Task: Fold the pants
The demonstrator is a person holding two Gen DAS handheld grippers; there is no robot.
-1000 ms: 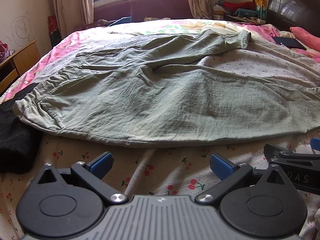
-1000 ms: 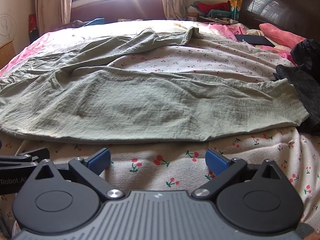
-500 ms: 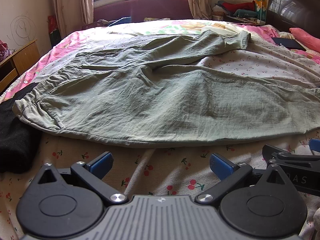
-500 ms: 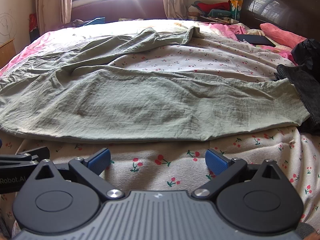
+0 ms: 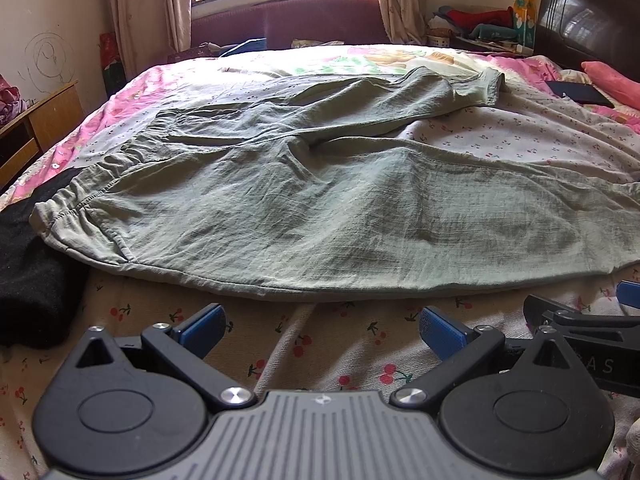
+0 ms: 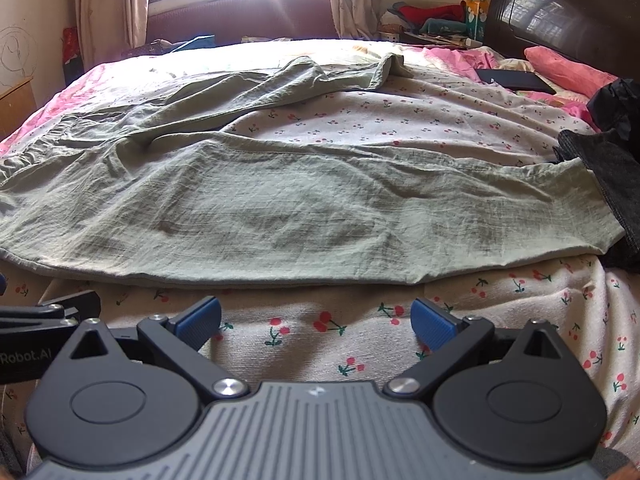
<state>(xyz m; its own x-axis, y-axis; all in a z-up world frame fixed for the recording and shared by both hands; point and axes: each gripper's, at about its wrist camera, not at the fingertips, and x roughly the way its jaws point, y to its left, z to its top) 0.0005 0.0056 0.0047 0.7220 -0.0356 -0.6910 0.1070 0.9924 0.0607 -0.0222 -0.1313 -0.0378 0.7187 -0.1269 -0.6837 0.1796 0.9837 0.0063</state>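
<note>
A: Risk first, nearest to farthest. Left tool [image 5: 322,326] and right tool [image 6: 316,318] both sit wide apart and empty, low over the cherry-print bedsheet [image 6: 280,328], just short of the near hem of the green pants [image 5: 340,216].

B: So the pinch could catch the bedsheet along with the pants?

A: I'd judge so; the fabric looks thin and lies flat, and the sheet has a ridge right under the left tool. The pants lie spread across the bed, waistband at the left beside a black garment [image 5: 28,280], far leg twisted toward the window.

B: Anything else?

A: The near leg's cuff touches dark clothing [image 6: 608,184] on the right; a lift may drag it.

B: Writing?

A: "Robot.AI" partly readable on the neighbouring tool; "AS" in the left view.
</note>
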